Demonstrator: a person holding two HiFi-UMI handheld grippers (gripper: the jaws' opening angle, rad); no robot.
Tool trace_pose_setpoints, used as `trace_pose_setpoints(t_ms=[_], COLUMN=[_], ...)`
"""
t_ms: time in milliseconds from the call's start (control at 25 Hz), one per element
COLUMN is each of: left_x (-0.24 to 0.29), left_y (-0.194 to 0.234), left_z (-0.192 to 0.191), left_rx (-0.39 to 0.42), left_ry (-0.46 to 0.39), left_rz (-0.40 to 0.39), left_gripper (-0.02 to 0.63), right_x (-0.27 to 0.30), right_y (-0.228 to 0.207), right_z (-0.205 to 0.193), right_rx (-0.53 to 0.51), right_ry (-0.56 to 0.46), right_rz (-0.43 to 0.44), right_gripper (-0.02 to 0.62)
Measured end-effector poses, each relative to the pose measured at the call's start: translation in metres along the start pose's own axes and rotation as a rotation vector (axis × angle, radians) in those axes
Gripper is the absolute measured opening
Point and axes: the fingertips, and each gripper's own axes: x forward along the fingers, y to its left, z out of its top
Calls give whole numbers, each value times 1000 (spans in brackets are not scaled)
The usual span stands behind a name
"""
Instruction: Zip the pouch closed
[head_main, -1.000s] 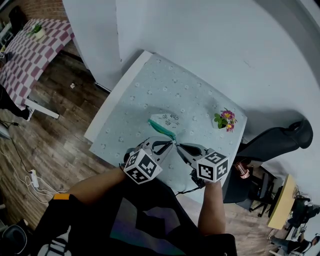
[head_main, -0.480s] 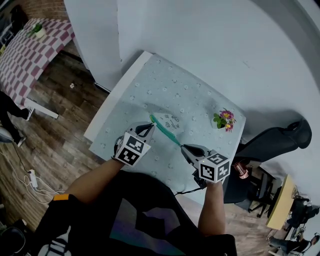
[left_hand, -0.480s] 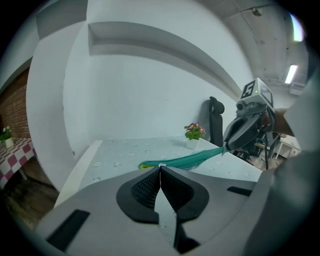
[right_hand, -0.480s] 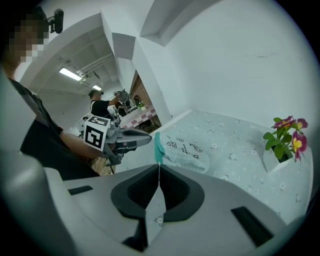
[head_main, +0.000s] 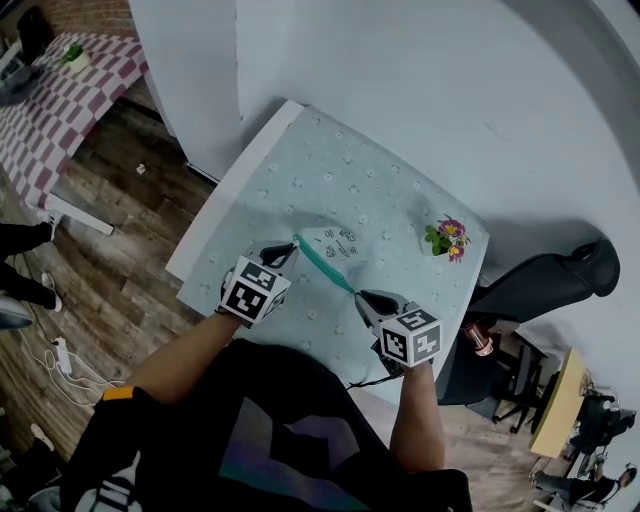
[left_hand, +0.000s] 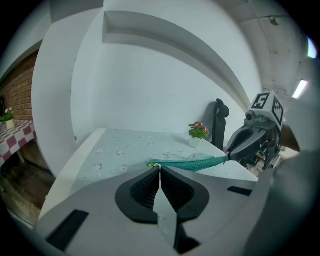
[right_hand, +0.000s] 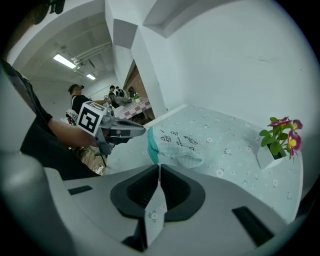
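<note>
Where the pouch lies: the pouch, white with small dark prints, is over the near half of the table, held between the 2 grippers. Its body falls away toward the wall, and its far fold appears to rest on the cloth.
Green zipper: the green zipper runs as 1 taut, straight band from one gripper to the other. In the left gripper view its teeth look joined along the whole visible length.
Left gripper: the left gripper has its jaws pressed together on the zipper's left end. A small pale tab shows at the tips. The marker cube faces the head camera.
Right gripper: the right gripper has its jaws nipped onto the opposite end of the pouch, where the green edge meets the tips. It points steeply down.
Mutual view: each gripper camera sees the other gripper, the right one at the zipper's far end and the left one beside the pouch's green edge.
Table cover: pale cloth with a scattered small floral print.
Potted flowers: the potted flowers, pink and yellow, stand in a white pot near the table's right edge, well apart from the pouch.
Surroundings: a black chair stands right of the table. A checked tablecloth is at upper left, across a wooden floor.
</note>
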Motion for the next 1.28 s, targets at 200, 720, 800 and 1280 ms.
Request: trace_pose_setpoints(t_ms=[200, 720, 800, 1280], left_x=[-15, -75, -86, -121], left_y=[-13, -48, -52, -74], left_z=[4, 88, 105, 147], left_rx=[-45, -19, -7, 91], left_ry=[-26, -235, -276, -397], left_rz=[-32, -23, -17, -11], left_gripper=[13, 12, 12, 12], right_x=[6, -50, -64, -108], right_y=[5, 16, 21, 53], right_z=[-2, 97, 113, 148], right_rx=[16, -92, -102, -137], right_ry=[-10, -334, -396, -603], right_rz=[-34, -287, -309, -356], right_gripper=[88, 20, 18, 15])
